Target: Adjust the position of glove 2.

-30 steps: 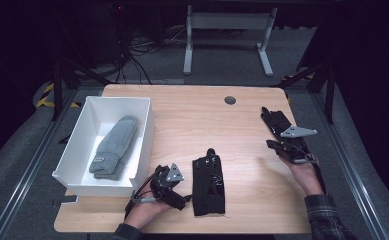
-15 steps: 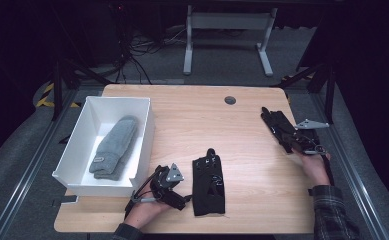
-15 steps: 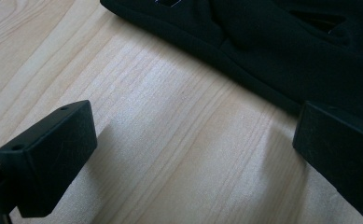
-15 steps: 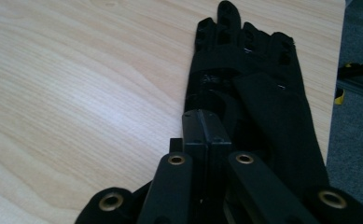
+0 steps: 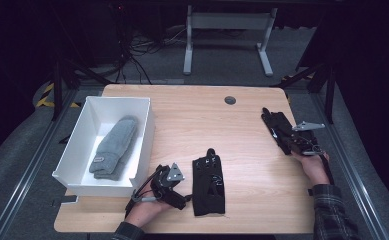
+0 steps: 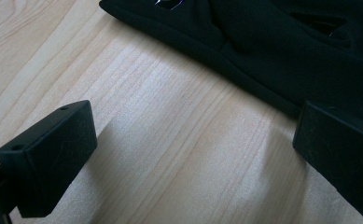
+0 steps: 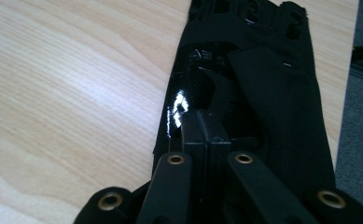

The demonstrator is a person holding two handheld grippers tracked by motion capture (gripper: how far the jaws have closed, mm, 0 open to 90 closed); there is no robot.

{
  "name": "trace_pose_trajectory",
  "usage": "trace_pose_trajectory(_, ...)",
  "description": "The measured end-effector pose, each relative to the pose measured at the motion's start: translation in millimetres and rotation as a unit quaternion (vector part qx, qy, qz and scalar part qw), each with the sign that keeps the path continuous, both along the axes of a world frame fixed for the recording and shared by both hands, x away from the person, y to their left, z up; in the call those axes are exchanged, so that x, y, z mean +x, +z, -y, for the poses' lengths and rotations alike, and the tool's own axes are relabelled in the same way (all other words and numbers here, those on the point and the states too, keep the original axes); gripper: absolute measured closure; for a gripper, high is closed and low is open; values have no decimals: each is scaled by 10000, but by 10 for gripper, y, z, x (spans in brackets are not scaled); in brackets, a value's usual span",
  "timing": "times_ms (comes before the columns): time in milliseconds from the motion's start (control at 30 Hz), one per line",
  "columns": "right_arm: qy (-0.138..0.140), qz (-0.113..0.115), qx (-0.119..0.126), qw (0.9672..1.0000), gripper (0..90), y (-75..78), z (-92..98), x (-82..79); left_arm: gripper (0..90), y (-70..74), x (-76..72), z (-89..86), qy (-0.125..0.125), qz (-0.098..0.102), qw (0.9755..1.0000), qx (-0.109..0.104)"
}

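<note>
Right glove (image 7: 263, 93): flat on the table (image 5: 192, 120), by its right edge.
Right hand-held gripper (image 7: 201, 126): jaws pressed together, tips on the glove; caught fabric – cannot tell.
Change: drawn rightward and lower over the last second, so probably a pick-up starting.
Middle glove (image 5: 209, 182): near the front edge.
Left hand-held gripper (image 6: 193, 154): spread wide beside it – unmoved.
Box (image 5: 142, 130): holds a grey mitten (image 5: 113, 147).

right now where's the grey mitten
In the high view the grey mitten lies inside the white bin at the table's left, left of the left gripper.
</note>
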State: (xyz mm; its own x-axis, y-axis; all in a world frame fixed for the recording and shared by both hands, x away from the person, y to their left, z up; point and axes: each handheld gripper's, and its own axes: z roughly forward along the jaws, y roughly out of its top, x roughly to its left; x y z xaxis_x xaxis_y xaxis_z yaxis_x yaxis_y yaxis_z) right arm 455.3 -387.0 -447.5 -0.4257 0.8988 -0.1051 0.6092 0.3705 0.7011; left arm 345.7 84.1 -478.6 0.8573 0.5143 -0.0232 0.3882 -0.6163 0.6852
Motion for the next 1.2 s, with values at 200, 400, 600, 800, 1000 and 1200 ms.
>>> trace_pose_trajectory(200,253,-91,-27,9996,900,8,-104,-105,1,0,0,0,-1,2,10000,0)
trace_pose_trajectory(400,624,-213,-40,9978,900,18,-237,-238,1,2,0,-1,-5,-5,10000,8)
trace_pose_trajectory(600,1026,-371,56,9940,900,24,-382,-432,1,0,-1,-1,-2,-1,10000,-1)
trace_pose_trajectory(800,1355,-410,-23,9899,900,39,-495,-612,1,2,-3,-2,10,-22,10000,14)
trace_pose_trajectory(1000,1322,-215,-90,9909,900,92,-483,-493,1,2,0,-1,-4,-4,10000,8)
trace_pose_trajectory(1200,1323,-320,-108,9906,900,37,-529,-272,1,2,0,-2,-4,-5,10000,9)
